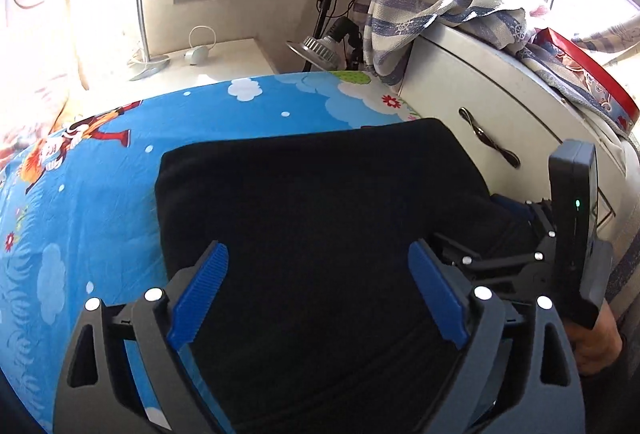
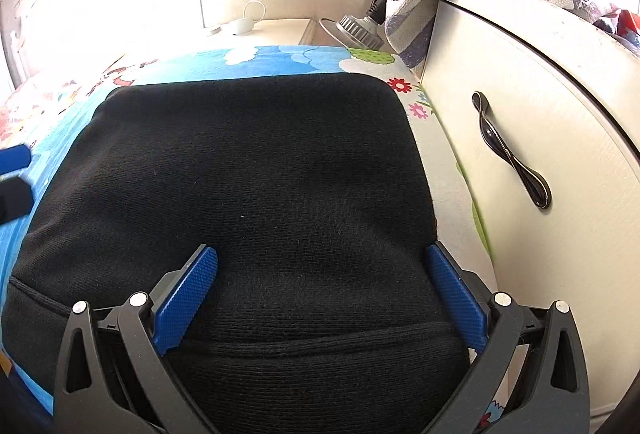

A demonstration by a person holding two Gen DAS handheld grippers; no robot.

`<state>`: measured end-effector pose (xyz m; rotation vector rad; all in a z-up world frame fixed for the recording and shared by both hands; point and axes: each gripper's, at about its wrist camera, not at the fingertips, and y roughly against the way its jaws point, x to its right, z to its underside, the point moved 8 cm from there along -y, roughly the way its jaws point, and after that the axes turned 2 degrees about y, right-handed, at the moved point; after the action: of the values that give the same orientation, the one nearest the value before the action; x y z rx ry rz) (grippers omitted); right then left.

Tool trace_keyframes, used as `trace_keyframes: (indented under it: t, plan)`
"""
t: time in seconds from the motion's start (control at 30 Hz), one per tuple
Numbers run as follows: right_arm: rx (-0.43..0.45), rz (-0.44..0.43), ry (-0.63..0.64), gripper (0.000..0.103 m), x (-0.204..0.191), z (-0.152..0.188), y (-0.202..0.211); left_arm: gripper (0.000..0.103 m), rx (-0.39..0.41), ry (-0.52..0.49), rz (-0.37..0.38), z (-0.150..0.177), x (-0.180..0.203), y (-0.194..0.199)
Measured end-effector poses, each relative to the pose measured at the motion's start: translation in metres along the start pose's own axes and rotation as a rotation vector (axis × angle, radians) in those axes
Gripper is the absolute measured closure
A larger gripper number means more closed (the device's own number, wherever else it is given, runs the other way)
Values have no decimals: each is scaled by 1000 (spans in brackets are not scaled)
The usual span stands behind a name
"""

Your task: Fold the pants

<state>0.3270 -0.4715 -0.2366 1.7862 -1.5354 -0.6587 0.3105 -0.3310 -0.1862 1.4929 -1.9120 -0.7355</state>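
The black pants [image 1: 312, 218] lie folded into a thick rectangular stack on the blue cartoon bedsheet [image 1: 100, 202]. My left gripper [image 1: 318, 254] is open just above the stack's near part, holding nothing. In the right wrist view the pants [image 2: 256, 174] fill the middle, with a seam running across near the bottom. My right gripper [image 2: 322, 258] is open over the near edge of the stack and empty. The right gripper's body also shows in the left wrist view [image 1: 572, 242], at the stack's right side.
A white cabinet [image 2: 540, 106] with a dark handle [image 2: 508, 150] stands tight against the bed's right side, a striped cloth [image 1: 420, 6] draped over it. A lamp [image 1: 320, 48] and a nightstand [image 1: 208, 66] sit beyond the bed's far edge. The left gripper's finger [image 2: 14, 158] shows at the left edge.
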Motion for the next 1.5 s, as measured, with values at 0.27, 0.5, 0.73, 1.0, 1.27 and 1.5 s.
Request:
trace_keyframes:
  t: [0.27, 0.5, 0.73, 1.0, 1.27, 1.5]
  plan:
    - [-5, 52, -113, 5, -7, -7, 65, 2, 3, 76, -138, 41, -20, 60]
    - [51, 74, -150, 5, -36, 13, 151, 2, 79, 123, -91, 36, -18, 110]
    - [82, 86, -154, 5, -47, 23, 176, 2, 61, 130, -94, 39, -15, 125]
    - [82, 81, -147, 5, -50, 23, 175, 2, 64, 133, -87, 36, -12, 129]
    - [75, 85, -164, 5, -42, 25, 172, 2, 50, 124, -88, 38, -9, 123]
    - [74, 85, -169, 5, -42, 25, 172, 2, 48, 125, -86, 38, -10, 123]
